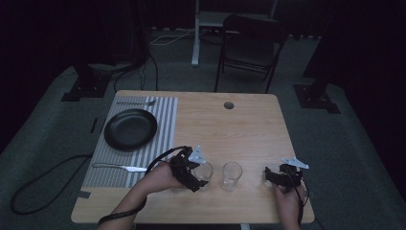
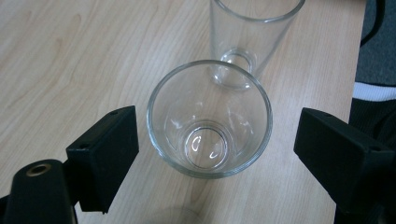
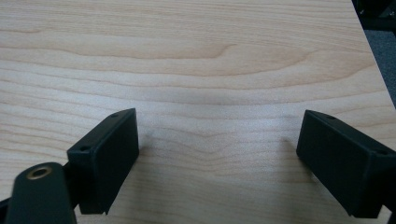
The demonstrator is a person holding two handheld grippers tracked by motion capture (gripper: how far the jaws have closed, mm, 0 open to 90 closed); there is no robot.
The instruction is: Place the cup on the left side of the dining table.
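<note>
I see the glass (image 2: 209, 122) standing on the desk (image 2: 70, 60) between my left gripper (image 2: 217, 154)'s open jaws, not touched yet; it is smooth, slippery and breakable, so I should squeeze its sides gently.

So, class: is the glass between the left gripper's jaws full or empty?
Empty. In the left gripper view, the glass stands upright and its clear base shows through, with no liquid inside.

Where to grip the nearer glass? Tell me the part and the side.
Grip the nearer glass across its round wall just below the rim, from the side where the left gripper already straddles it. It stands upright and tapers downward; the second glass blocks the far side.
</note>
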